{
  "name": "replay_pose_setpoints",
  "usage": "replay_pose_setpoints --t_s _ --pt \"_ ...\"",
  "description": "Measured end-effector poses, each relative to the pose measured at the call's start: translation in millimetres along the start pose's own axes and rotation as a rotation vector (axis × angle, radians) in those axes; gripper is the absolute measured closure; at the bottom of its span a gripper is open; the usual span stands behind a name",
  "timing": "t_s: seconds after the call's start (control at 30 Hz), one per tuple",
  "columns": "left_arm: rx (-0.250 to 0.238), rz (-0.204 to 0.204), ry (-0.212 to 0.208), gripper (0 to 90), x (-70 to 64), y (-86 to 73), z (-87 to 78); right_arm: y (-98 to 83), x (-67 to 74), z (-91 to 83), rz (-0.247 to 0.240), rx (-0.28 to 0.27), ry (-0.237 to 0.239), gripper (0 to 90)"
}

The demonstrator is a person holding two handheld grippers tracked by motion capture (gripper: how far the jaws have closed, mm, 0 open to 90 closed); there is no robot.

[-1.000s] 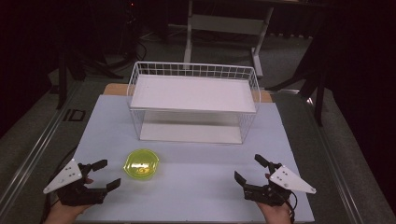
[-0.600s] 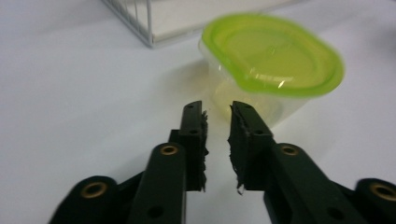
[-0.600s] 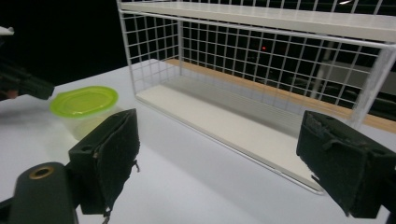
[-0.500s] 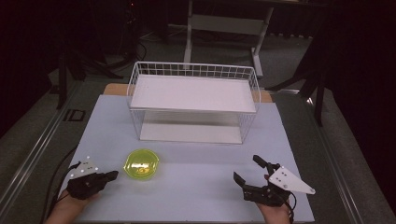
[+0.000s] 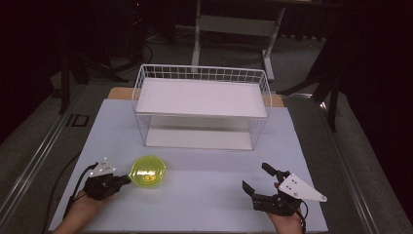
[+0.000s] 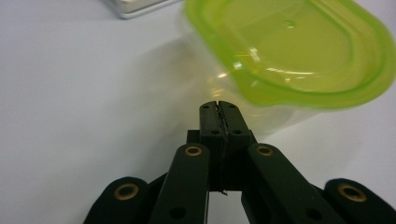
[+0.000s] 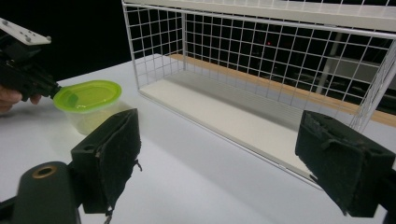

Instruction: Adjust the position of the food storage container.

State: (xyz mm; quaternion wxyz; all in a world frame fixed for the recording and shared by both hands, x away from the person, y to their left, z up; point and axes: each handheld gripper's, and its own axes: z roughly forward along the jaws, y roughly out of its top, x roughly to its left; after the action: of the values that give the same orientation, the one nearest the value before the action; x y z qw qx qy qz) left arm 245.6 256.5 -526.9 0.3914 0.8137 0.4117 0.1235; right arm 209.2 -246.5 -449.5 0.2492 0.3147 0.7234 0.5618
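Left gripper (image 6: 218,106) fingers (image 6: 209,122) are fully closed, pad against pad, with nothing between them. Right gripper (image 5: 257,179) fingers (image 7: 109,156) stand wide apart and hold nothing.

The tub (image 5: 147,171), a clear container with a green lid (image 6: 289,49), sits directly ahead of the closed left fingertips, which meet or nearly meet its lid rim; contact cannot be confirmed. In the right gripper view the left gripper's tip lies at the lid edge. Closed fingers form a single blunt tip, which suits nudging or steadying the tub rather than gripping it.

The right fingers rest low over the table (image 5: 209,195), well apart from the tub, pointing toward the wire rack (image 5: 202,109). Their open setting likely keeps them ready to receive the tub.
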Motion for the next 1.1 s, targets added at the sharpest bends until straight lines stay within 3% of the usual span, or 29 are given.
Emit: replay_pose_setpoints --t_s 0.1,0.43,0.57,0.7,0.87,1.1 --pt "0.011 0.019 -0.012 90.0 -5.6 3.1 5.3 0.0 -0.2 0.1 0.002 0.002 0.003 14.0" --pt "0.020 0.002 -0.049 90.0 -13.1 16.2 24.8 -0.6 0.3 0.8 0.005 0.007 0.004 14.0" --pt "0.037 -0.003 -0.039 90.0 -14.3 18.6 30.0 -0.7 1.0 0.4 0.000 0.009 0.008 14.0" --pt "0.038 -0.025 -0.028 90.0 -10.2 17.3 24.7 -1.0 1.0 0.4 -0.001 0.012 0.008 14.0" --pt "0.004 -0.054 -0.054 90.0 -10.6 15.0 11.7 -0.4 2.2 0.6 -0.006 0.010 0.007 14.0" --pt "0.028 -0.055 -0.085 90.0 -18.1 13.2 18.3 -0.8 2.3 -0.2 -0.018 -0.004 0.035 12.3"
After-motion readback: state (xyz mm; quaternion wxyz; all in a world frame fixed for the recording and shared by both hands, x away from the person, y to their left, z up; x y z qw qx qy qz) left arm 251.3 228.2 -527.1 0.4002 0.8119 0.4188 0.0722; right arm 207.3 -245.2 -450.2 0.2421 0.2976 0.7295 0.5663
